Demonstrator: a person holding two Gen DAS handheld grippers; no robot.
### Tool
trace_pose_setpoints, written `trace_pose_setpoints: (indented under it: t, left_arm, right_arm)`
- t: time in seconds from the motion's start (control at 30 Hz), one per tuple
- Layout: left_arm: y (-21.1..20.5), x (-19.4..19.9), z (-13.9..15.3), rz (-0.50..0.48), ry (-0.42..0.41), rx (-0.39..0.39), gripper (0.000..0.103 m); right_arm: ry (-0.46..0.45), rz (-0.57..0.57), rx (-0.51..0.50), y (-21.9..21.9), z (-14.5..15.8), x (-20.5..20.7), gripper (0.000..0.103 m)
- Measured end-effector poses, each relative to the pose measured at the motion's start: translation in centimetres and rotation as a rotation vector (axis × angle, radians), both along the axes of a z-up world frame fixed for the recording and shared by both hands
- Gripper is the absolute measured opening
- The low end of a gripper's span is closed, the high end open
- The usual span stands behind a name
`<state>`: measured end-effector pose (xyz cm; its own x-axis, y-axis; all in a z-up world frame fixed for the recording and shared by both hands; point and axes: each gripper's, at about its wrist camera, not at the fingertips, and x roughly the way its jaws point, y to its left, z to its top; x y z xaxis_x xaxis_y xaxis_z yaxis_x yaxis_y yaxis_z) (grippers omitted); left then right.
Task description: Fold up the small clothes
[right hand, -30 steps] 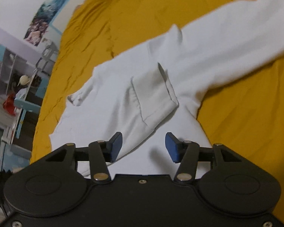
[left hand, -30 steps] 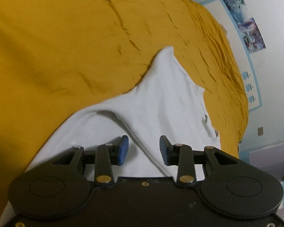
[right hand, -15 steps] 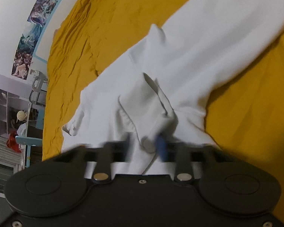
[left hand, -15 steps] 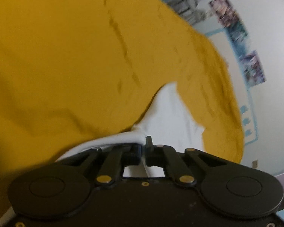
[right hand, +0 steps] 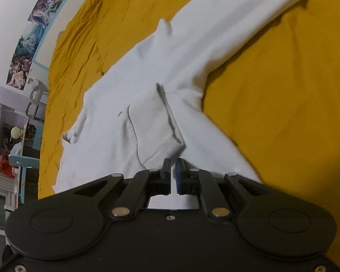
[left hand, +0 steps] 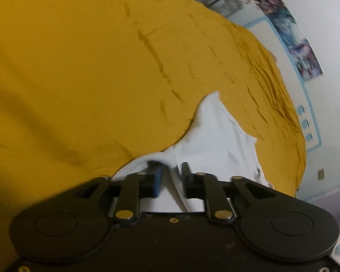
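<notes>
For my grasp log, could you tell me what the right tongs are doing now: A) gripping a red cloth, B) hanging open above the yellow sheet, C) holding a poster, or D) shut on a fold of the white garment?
D: the right tongs pinch the white garment, fabric between the pads.

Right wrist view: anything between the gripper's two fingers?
Yes. In the right wrist view, the right gripper has a thin fold of the white garment pinched between its nearly closed fingers, with nothing else there.
</notes>
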<state>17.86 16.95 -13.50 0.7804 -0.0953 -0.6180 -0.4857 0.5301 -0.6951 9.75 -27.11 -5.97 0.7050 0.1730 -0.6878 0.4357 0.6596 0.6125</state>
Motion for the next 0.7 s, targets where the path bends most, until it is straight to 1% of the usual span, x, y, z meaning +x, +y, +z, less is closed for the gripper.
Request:
trace_pose_setpoints:
  t: [0.07,0.13,0.17,0.2,0.23,0.27,0.33,0.4,0.5,0.53,0.57,0.63,0.7]
  left_arm:
    - [-0.6,-0.9,1.6,-0.036,-0.043,0.021,0.021]
    - [-1.4,-0.9,3.0,-0.071,-0.087,0.048,0.025]
    - [-1.9,-0.4,3.8,-0.09,-0.114,0.072,0.032]
    - [-2.3,0.3,4.4,-0.107,-0.14,0.091,0.037]
    - [-2.7,1.0,4.5,-0.117,-0.157,0.11,0.037]
    - [-2.9,1.9,4.5,-0.118,-0.157,0.131,0.037]
    - [-3.2,4.5,3.7,-0.111,-0.127,0.148,0.036]
    - [-2.8,6.2,2.0,-0.092,-0.074,0.138,0.036]
    - [-2.1,7.2,-0.2,-0.061,0.004,0.163,0.035]
    - [-1.8,7.5,-1.0,-0.053,0.04,0.176,0.034]
    - [-1.3,7.5,-1.4,-0.049,0.058,0.176,0.033]
    - [-0.8,7.8,-1.7,-0.04,0.086,0.189,0.032]
    - [-0.5,7.9,-1.6,-0.041,0.101,0.181,0.028]
  right_arm:
    - [-0.054,-0.004,-0.044,0.0,1.5,0.1,0.008]
    - [-0.1,0.01,-0.078,0.2,2.8,1.2,0.009]
    - [-0.117,0.026,-0.087,0.4,3.1,2.0,0.009]
    - [-0.132,0.05,-0.091,0.7,3.4,3.0,0.009]
    - [-0.138,0.068,-0.094,1.0,3.2,3.6,0.01]
    - [-0.139,0.085,-0.099,1.4,3.1,4.6,0.013]
    - [-0.123,0.114,-0.124,2.2,2.4,6.0,0.017]
    - [-0.08,0.12,-0.148,2.6,1.5,7.1,0.017]
    - [-0.012,0.088,-0.191,2.0,0.1,7.4,0.017]
    - [0.002,0.074,-0.198,1.6,-0.3,7.3,0.017]
    - [0.005,0.065,-0.193,0.9,-0.6,6.9,0.017]
    - [0.008,0.051,-0.177,0.0,-0.9,6.5,0.015]
    - [0.011,0.052,-0.175,-0.6,-0.8,6.2,0.015]
